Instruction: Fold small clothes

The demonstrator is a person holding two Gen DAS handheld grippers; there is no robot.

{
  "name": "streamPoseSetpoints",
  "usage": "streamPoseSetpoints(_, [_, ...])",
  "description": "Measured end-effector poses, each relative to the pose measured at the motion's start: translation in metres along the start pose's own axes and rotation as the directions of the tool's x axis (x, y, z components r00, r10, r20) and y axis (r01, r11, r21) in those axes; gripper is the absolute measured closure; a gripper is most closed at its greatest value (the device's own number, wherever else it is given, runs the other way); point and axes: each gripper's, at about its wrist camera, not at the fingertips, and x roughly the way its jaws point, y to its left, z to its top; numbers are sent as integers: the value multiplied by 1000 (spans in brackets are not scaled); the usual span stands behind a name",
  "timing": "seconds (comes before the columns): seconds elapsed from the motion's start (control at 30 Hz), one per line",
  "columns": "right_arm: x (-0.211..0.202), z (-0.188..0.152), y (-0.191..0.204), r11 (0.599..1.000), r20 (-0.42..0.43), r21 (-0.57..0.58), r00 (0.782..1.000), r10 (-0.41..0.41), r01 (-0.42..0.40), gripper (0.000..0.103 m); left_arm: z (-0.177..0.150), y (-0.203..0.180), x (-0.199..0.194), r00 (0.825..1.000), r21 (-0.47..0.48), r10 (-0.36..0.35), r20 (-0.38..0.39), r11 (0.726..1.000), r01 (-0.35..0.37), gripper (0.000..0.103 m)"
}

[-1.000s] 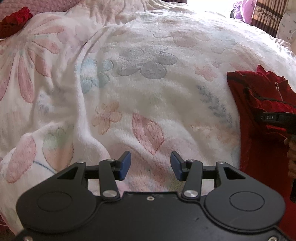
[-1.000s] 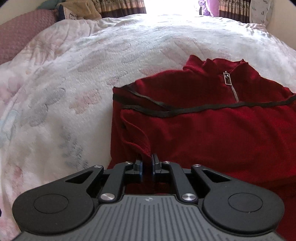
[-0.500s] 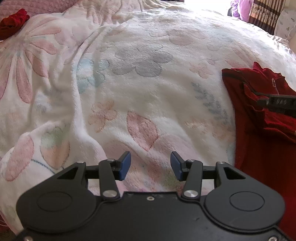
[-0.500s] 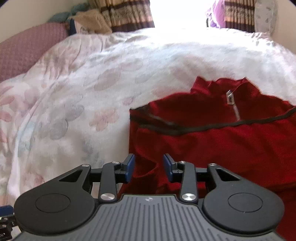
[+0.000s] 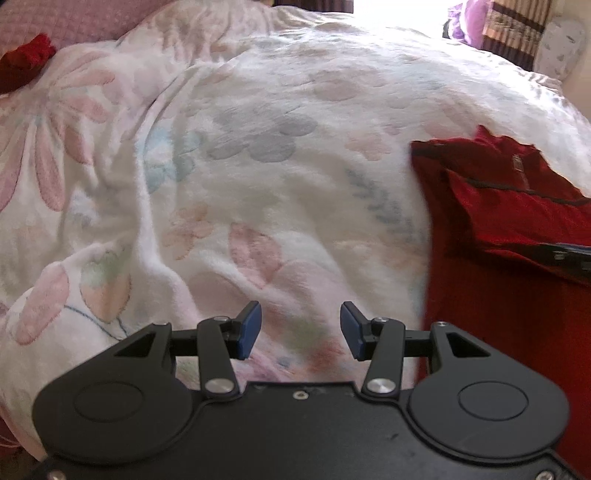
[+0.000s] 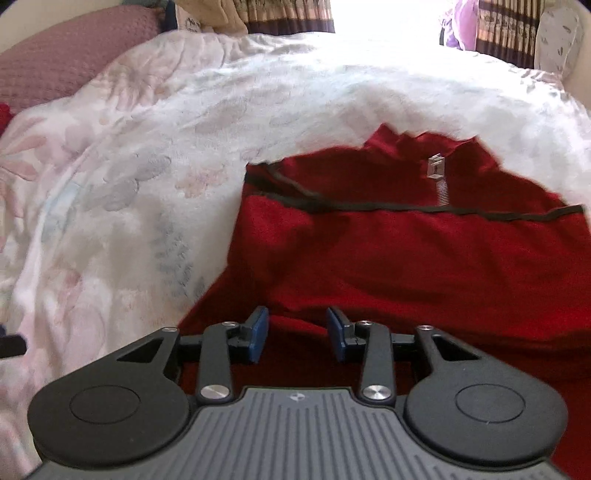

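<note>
A red zip-neck garment (image 6: 424, 254) with black trim lies on the floral blanket, its sleeve folded across the chest. It also shows at the right of the left wrist view (image 5: 509, 236). My right gripper (image 6: 297, 334) is open and empty, just above the garment's lower left part. My left gripper (image 5: 300, 328) is open and empty over bare blanket, left of the garment. A black part of the right gripper (image 5: 569, 254) shows at the right edge of the left wrist view.
The white floral blanket (image 5: 240, 155) covers the bed with folds on the left. A red cloth (image 5: 26, 62) lies at the far left by a pink pillow (image 6: 70, 55). Curtains (image 6: 291, 14) and a purple item (image 6: 458, 26) stand at the back.
My right gripper has opened and let go of the red sleeve, then pulled back toward me. My left gripper stays open and has shifted a little toward the garment.
</note>
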Motion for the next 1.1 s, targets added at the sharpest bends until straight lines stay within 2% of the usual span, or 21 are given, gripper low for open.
streamPoseSetpoints(0.1, [-42,-8,-26,1000,34,-5,999,6,-6,55,-8,-12,-13,1000,30,-11,10,999,10,54])
streamPoseSetpoints(0.17, [-73,-18,-47,1000,61,-7,998,-7,7,47,-16,-19,-20,1000,49,-21,8,999,20,54])
streamPoseSetpoints(0.3, [-129,-49,-96,997,92,39,993,-69,66,47,-35,-33,-29,999,69,-43,-5,997,43,54])
streamPoseSetpoints(0.43, [-158,-87,-142,988,32,105,992,-120,116,47,-59,-51,-29,998,142,-44,-47,989,51,54])
streamPoseSetpoints(0.53, [-172,-115,-162,979,-14,107,985,-173,174,46,-81,-59,-27,997,187,-22,-74,982,36,54])
streamPoseSetpoints(0.8, [-209,-181,-180,962,-94,94,964,-247,255,43,-135,-63,-27,979,232,-52,-199,968,99,54])
streamPoseSetpoints(0.93, [-218,-208,-185,963,-160,116,961,-225,244,41,-148,-61,-30,974,259,-62,-219,958,120,52])
streamPoseSetpoints(1.03, [-220,-214,-179,963,-138,92,961,-240,254,41,-151,-53,-25,967,225,-91,-239,963,146,50])
streamPoseSetpoints(1.1, [-219,-213,-179,961,-140,104,960,-243,258,37,-151,-46,-20,958,178,-115,-261,970,165,48])
